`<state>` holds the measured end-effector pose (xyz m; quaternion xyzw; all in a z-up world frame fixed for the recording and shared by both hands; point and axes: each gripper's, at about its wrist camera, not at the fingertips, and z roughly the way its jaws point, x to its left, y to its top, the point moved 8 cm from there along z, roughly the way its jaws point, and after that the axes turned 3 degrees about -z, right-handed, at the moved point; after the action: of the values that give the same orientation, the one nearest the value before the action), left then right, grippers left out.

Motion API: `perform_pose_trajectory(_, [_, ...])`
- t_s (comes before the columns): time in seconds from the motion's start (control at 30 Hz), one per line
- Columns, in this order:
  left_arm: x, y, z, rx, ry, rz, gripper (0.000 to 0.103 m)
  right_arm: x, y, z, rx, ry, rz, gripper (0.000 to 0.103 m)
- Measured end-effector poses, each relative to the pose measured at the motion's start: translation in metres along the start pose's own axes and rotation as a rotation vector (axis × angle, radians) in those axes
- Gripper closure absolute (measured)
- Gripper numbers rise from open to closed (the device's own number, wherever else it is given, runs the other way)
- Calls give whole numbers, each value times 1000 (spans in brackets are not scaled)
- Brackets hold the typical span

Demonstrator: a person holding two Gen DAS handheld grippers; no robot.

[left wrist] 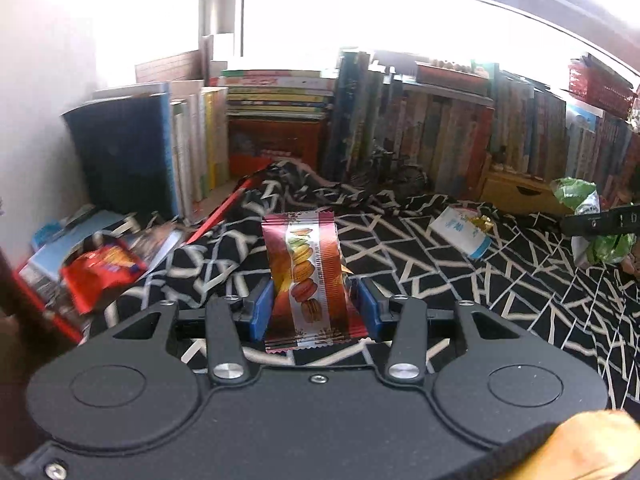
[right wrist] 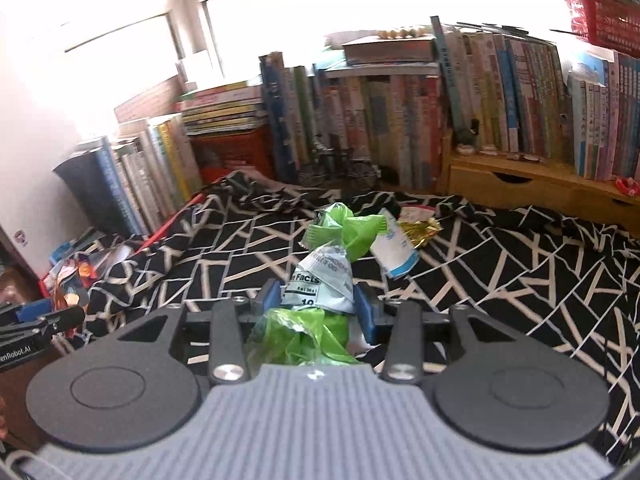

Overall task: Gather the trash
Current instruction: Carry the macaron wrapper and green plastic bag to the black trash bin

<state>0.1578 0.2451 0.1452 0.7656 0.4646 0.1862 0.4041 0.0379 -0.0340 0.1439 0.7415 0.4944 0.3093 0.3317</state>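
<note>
My left tool (left wrist: 316, 304) pinched an upright maroon macaron-print snack wrapper (left wrist: 306, 276). My right tool (right wrist: 318, 304) pinched a crumpled green-and-white plastic wrapper (right wrist: 326, 276). At its one o'clock, a white-and-blue packet (right wrist: 394, 250) lay on the black-and-white patterned cloth (right wrist: 500, 280).

Cloth (right wrist: 500, 280) mid open; books (right wrist: 380, 120) block rear

macaron wrapper (left wrist: 306, 276): glossy printed foil-plastic | green wrapper (right wrist: 332, 256): crinkled shiny plastic film | left tongs (left wrist: 316, 308): matt black plastic, smooth blue pads, bright metal screws | cloth (right wrist: 500, 280): soft matt black-and-white fabric, rumpled | drawer box (right wrist: 508, 188): pale smooth wood
</note>
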Motion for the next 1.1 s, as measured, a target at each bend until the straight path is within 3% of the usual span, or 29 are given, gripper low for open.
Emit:
perform_pose_trajectory(0.37, [83,-41,-71,-9,52,-74,60,73,-18,-37,-37,20,-61,57])
perform_pose_trajectory(0.6, [112,-60,-95,-6,68,-80,60,122,-37,-45,-27,61,-98,57])
perform_pose_trajectory(0.9, [137,-109,-100,79,76,-77,60,168,-77,-39,20,86,-102,57])
perform_pose_trajectory(1.1, [153,-164,-93,165,81,-110,60,216,-130,-31,106,158,-208,57])
